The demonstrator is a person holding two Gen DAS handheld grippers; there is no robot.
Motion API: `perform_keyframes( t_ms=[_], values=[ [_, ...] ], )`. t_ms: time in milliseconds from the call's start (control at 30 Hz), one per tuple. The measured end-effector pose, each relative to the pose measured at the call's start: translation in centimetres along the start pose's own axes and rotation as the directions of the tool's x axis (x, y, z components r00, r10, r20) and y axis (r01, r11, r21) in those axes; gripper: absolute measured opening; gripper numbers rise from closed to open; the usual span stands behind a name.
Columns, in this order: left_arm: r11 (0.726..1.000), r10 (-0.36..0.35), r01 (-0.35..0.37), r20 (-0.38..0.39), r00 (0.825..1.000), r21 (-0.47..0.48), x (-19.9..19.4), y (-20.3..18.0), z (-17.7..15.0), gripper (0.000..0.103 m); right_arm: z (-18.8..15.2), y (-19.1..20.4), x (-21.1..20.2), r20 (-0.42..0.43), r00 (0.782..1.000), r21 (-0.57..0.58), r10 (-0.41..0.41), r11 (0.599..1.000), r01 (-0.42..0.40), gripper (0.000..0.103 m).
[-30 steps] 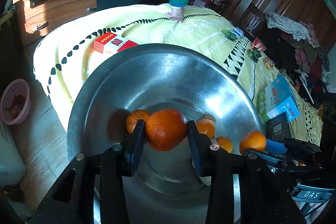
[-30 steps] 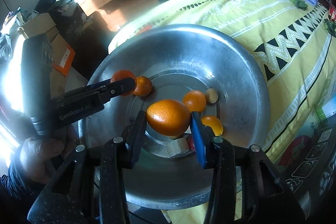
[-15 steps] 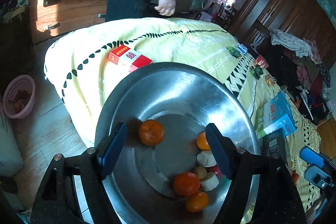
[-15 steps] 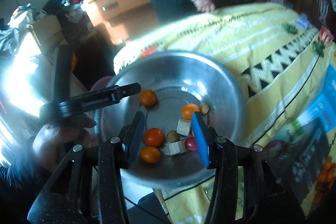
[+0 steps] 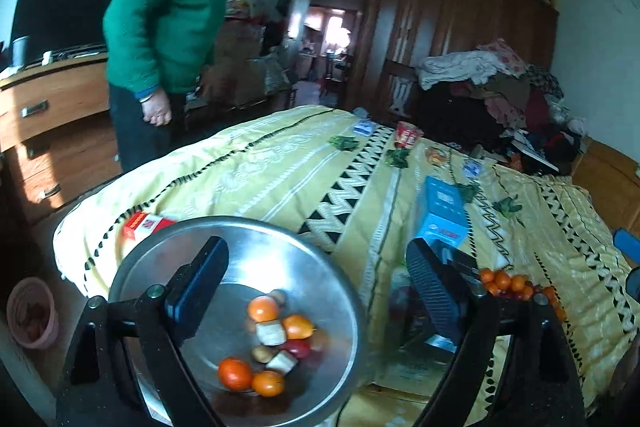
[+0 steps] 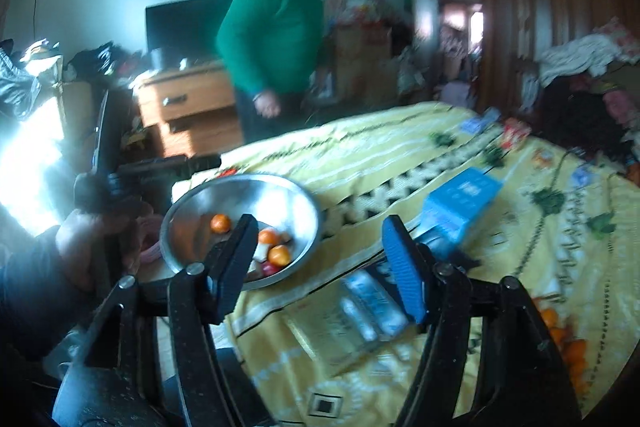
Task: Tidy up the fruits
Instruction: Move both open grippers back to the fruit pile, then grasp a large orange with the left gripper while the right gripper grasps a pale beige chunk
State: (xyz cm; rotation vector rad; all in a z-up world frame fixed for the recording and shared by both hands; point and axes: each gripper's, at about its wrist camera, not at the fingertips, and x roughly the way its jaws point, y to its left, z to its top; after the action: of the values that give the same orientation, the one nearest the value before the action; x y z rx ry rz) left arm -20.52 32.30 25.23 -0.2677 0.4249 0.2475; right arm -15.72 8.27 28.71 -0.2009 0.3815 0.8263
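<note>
A steel bowl (image 5: pixel 328 279) sits at the bed's near corner and holds several oranges (image 5: pixel 263 308), pale chunks and a red fruit. It also shows in the right wrist view (image 6: pixel 208 195). My left gripper (image 5: pixel 316 287) is open and empty, raised above the bowl's right side. My right gripper (image 6: pixel 320 255) is open and empty, raised to the right of the bowl. A pile of small oranges (image 5: pixel 506 283) lies on the bedspread at the right; it shows in the right wrist view (image 6: pixel 568 347) at the edge. The left gripper's body (image 6: pixel 108 163) appears in the right wrist view.
A yellow patterned bedspread (image 5: pixel 288 163) covers the bed. A blue box (image 5: pixel 442 215), a red box (image 5: pixel 142 225) and small packets lie on it. A person in a green sweater (image 5: pixel 164 27) stands behind the bed near a wooden dresser (image 5: pixel 44 115). A pink basket (image 5: pixel 32 311) sits on the floor.
Both grippers released their oranges into the bowl, opened wide and pulled up and back. The views now tilt up toward the room. The person straightened up.
</note>
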Motion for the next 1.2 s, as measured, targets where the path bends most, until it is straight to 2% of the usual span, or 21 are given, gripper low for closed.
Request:
perform_keyframes(
  t_ms=[33,67,200,267,367,467,533,667,700,767,833,867,967,1033,1100,1200],
  values=[
    [0.999,-0.033,0.033,0.002,0.999,0.019,0.0,-1.6,0.1,0.094,-0.2,-0.6,-1.0,0.021,0.999,0.004,-0.041,0.999,0.041,0.097],
    [0.997,-0.07,0.07,-0.002,0.998,0.037,0.2,-3.4,0.1,0.094,-0.6,-1.5,-1.9,0.035,0.995,0.012,-0.09,0.996,0.09,0.103],
    [0.971,-0.218,0.221,-0.046,0.975,0.085,1.5,-10.5,-1.0,0.095,-3.4,-5.3,-3.7,-0.022,0.969,0.071,-0.245,0.967,0.246,0.103],
    [0.945,-0.298,0.308,-0.095,0.95,0.106,2.6,-14.9,-2.0,0.095,-5.8,-7.2,-5.4,-0.047,0.949,0.115,-0.313,0.942,0.316,0.103],
    [0.892,-0.41,0.438,-0.206,0.888,0.112,4.8,-21.2,-4.0,0.095,-9.3,-9.4,-7.4,-0.105,0.92,0.177,-0.377,0.903,0.391,0.103],
    [0.846,-0.463,0.518,-0.306,0.832,0.129,7.4,-27.1,-6.4,0.095,-13.2,-12.3,-9.5,-0.188,0.897,0.277,-0.401,0.854,0.44,0.103],
    [0.825,-0.467,0.542,-0.348,0.813,0.158,9.1,-29.9,-8.0,0.095,-15.0,-13.9,-10.6,-0.234,0.888,0.339,-0.397,0.822,0.457,0.103],
    [0.803,-0.455,0.575,-0.463,0.761,0.158,14.6,-33.9,-11.7,0.093,-17.6,-16.1,-12.6,-0.294,0.867,0.397,-0.403,0.774,0.494,0.098],
    [0.796,-0.452,0.585,-0.488,0.746,0.157,16.0,-34.3,-12.7,0.09,-18.0,-16.5,-12.8,-0.302,0.863,0.4,-0.404,0.768,0.499,0.098],
    [0.781,-0.458,0.61,-0.544,0.703,0.132,18.8,-35.4,-14.5,0.08,-19.1,-17.1,-13.4,-0.314,0.863,0.414,-0.395,0.761,0.5,0.098],
    [0.78,-0.454,0.616,-0.58,0.676,0.107,21.4,-36.1,-16.0,0.064,-20.1,-17.7,-13.4,-0.333,0.865,0.431,-0.375,0.756,0.493,0.097],
    [0.782,-0.444,0.614,-0.599,0.667,0.104,22.8,-36.7,-16.8,0.063,-20.7,-17.9,-13.2,-0.342,0.865,0.437,-0.366,0.753,0.492,0.097],
    [0.785,-0.423,0.61,-0.627,0.655,0.107,25.6,-37.9,-18.5,0.053,-22.1,-18.7,-13.1,-0.367,0.865,0.459,-0.341,0.743,0.487,0.096],
    [0.796,-0.416,0.596,-0.625,0.66,0.1,26.8,-38.1,-19.0,0.049,-22.6,-19.3,-13.1,-0.379,0.863,0.47,-0.335,0.733,0.491,0.095],
    [0.796,-0.426,0.599,-0.623,0.656,0.087,27.7,-38.5,-19.3,0.049,-22.9,-19.8,-12.9,-0.386,0.859,0.476,-0.335,0.726,0.497,0.095],
    [0.801,-0.41,0.59,-0.63,0.66,0.098,28.9,-39.3,-19.8,0.049,-23.2,-20.5,-12.5,-0.397,0.857,0.48,-0.327,0.722,0.498,0.095]
  ],
)
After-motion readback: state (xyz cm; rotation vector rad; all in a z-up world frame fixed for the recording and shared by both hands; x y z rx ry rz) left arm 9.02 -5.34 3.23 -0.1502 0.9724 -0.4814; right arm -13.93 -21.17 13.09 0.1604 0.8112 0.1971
